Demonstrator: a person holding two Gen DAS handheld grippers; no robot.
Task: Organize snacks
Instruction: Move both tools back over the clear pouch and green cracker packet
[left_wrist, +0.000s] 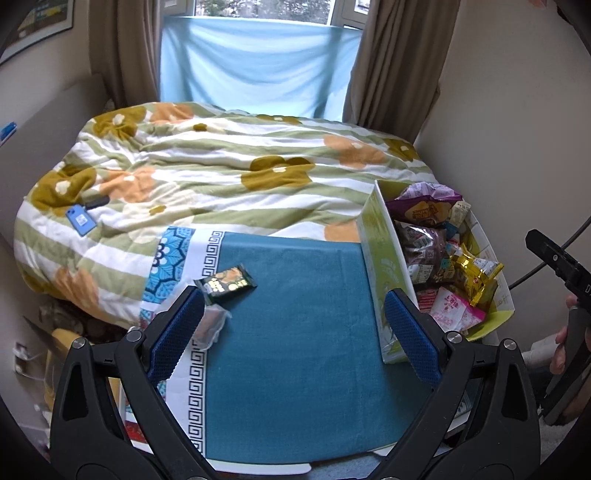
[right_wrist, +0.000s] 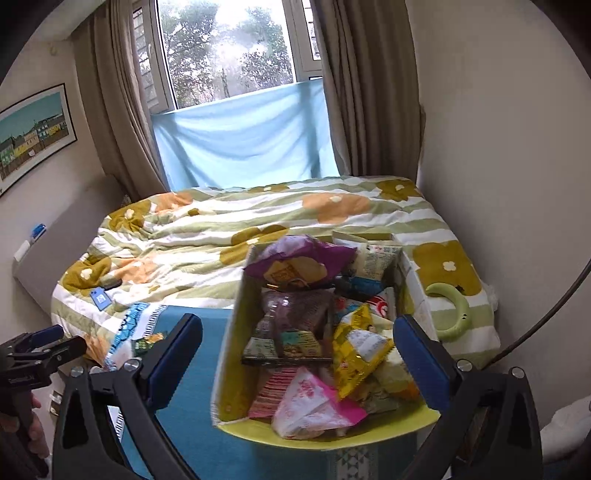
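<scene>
1. Left wrist view: left gripper (left_wrist: 293, 317) wide open, empty, above the teal cloth (left_wrist: 295, 332).
2. Black snack packet (left_wrist: 225, 283) lies on the cloth near its left finger.
3. Right gripper (right_wrist: 297, 349) wide open, empty, over the snack box (right_wrist: 229, 354).

Your left gripper (left_wrist: 293, 332) is spread wide, blue-padded fingers (left_wrist: 177, 332) well apart and gripping nothing, angled forward and down a bit. Your right gripper (right_wrist: 297, 350) is the same deal: jaws gaping, pads (right_wrist: 421, 360) empty, tilted down. From the left wrist camera you can see your right hand (left_wrist: 561, 354) at the right edge wrapped around its handle. From the right wrist camera, your left hand (right_wrist: 26, 424) shows low at the left edge holding its handle.
</scene>
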